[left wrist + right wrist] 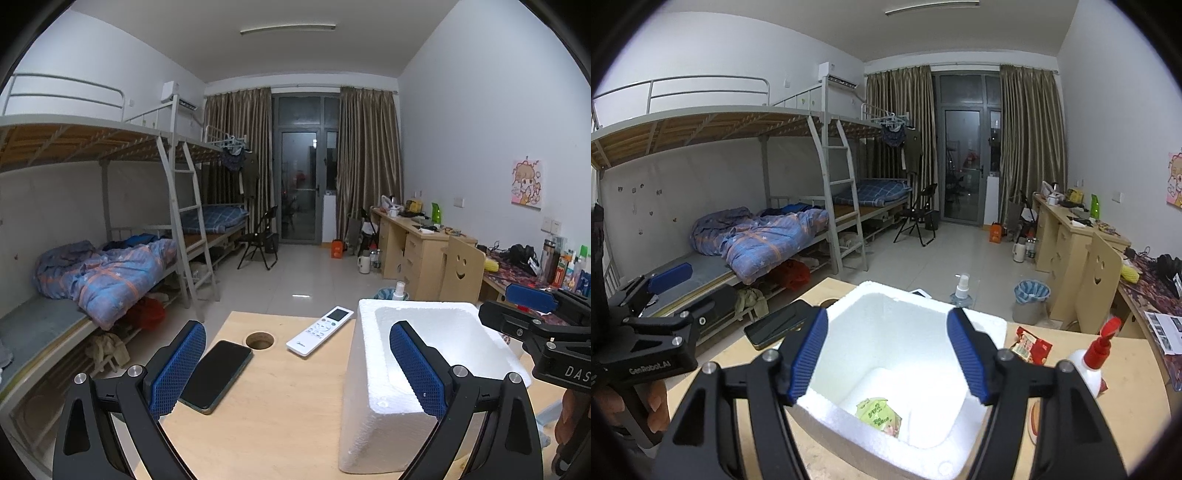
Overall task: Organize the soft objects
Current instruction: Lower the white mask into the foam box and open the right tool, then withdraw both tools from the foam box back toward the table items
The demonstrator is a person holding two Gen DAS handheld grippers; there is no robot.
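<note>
A white foam box (916, 332) stands on the wooden table; it also shows in the left wrist view (373, 402). A green soft packet (879, 411) lies on its floor. A red snack packet (1032, 345) lies on the table right of the box. My right gripper (890, 354) is open and empty, held above the box opening. My left gripper (297, 365) is open and empty, above the table left of the box. The right gripper also shows at the right edge of the left wrist view (535, 314).
A black phone (218, 374), a white remote (320, 330) and a round cable hole (260, 339) are on the table (266, 413) left of the box. A white bottle with a red pump (1087, 363) stands right of the box. Bunk beds are at left, desks at right.
</note>
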